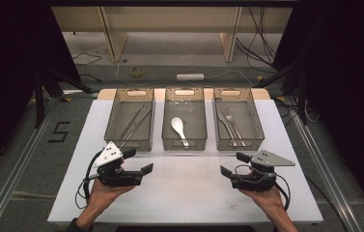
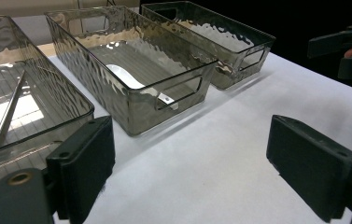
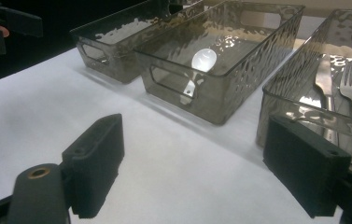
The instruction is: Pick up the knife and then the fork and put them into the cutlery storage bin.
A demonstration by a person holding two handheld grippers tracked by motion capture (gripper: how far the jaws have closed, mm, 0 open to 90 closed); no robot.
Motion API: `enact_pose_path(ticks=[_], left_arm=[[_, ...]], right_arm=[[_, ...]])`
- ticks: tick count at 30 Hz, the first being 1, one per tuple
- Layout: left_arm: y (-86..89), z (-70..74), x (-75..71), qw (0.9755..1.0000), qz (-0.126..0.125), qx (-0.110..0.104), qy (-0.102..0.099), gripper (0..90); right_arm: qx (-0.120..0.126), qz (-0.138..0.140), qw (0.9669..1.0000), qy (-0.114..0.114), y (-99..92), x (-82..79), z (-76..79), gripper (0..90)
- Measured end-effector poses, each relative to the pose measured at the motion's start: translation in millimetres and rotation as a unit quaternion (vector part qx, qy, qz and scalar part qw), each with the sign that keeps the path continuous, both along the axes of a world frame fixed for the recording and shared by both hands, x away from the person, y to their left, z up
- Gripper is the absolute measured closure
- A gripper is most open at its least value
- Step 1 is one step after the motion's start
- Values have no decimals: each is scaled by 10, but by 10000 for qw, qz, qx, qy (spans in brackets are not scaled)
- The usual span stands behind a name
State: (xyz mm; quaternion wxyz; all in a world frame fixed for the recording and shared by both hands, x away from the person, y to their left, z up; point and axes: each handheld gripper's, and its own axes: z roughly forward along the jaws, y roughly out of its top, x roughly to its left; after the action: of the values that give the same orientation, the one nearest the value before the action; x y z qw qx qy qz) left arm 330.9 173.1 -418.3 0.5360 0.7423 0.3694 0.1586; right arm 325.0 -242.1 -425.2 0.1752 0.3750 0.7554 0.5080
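White desk; both tools, left and right, gape empty. Ahead, smooth spoon: light, slippery, pinch its thin handle

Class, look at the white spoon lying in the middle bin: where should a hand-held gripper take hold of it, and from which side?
Probably the handle of the white spoon, from above: it lies flat, and the middle bin walls block any sideways approach.

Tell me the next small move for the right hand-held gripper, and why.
Probably ease the right hand-held gripper forward toward the right bin. Its jaws stand open and empty above the bare white table, short of the bins, and the fork and knife lie flat in the bin nearest it. The left hand-held gripper is likewise open and empty.
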Motion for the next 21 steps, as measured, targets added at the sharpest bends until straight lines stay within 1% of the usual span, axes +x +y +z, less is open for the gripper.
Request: enact_pose_path(ticks=[3,14,21], left_arm=[[-1,-2,2,10000,-2,-10,8,148],[5,1,-2,9999,-60,-72,36,148],[-1,1,-2,9999,-90,-79,34,148]], right_arm=[[18,-19,10000,23,-8,-16,-15,215],[-79,-82,9999,35,-21,-93,-64,215],[-105,-95,9999,37,-24,-93,-73,214]])
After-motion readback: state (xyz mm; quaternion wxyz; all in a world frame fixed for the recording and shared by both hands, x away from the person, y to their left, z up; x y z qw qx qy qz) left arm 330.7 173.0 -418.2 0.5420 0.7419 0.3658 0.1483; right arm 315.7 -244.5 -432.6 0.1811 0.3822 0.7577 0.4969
